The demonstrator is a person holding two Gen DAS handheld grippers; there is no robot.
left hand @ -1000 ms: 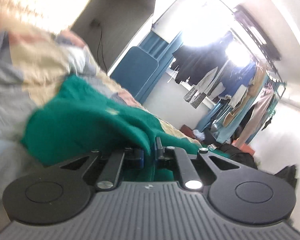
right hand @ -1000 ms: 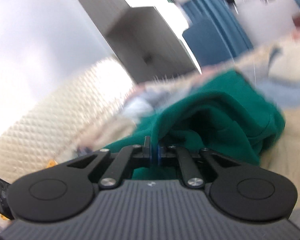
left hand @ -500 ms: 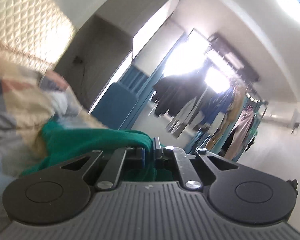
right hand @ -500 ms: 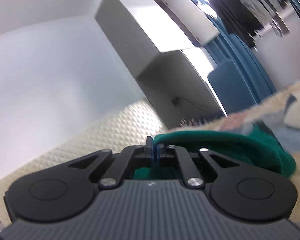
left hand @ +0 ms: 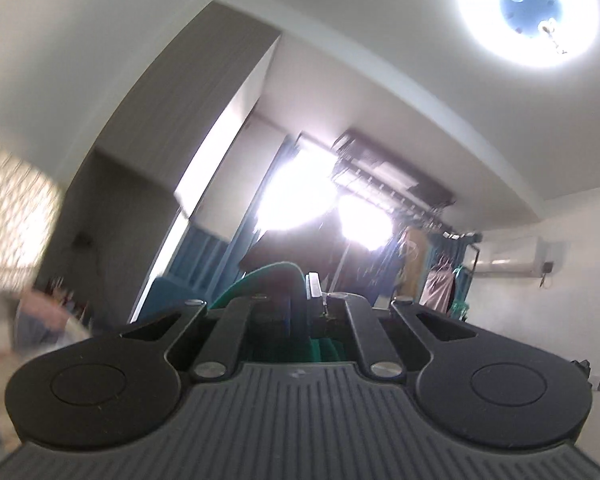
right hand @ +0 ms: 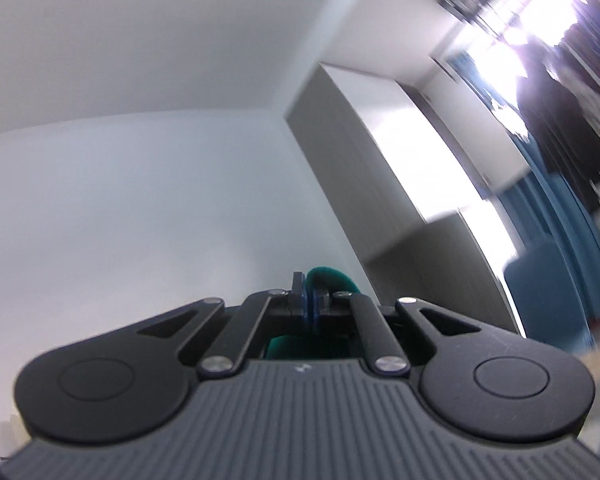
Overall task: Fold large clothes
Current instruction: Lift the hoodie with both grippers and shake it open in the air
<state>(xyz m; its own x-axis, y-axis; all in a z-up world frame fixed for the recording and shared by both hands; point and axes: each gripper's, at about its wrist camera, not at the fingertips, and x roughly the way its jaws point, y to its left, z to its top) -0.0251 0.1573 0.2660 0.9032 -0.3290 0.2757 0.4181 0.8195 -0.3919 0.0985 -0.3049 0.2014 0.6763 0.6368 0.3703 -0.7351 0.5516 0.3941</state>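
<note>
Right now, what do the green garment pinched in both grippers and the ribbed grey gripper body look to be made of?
The green garment looks like a thick, soft matte knit or fleece: its edge curls in a plump roll at the left gripper and the right gripper; the weave is too small to tell. The ribbed grey gripper body looks like matte moulded plastic, with even grooves and no shine.

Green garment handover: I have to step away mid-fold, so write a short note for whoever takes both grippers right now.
Left gripper: shut on the green garment.
Right gripper: shut on the same garment, a green fold showing at its tips.
Both point upward at wall and ceiling; the rest of the cloth hangs out of view.
Done: garment gripped at two points and held up.
Left: probably lay it flat and make the folds; none visible yet.
</note>
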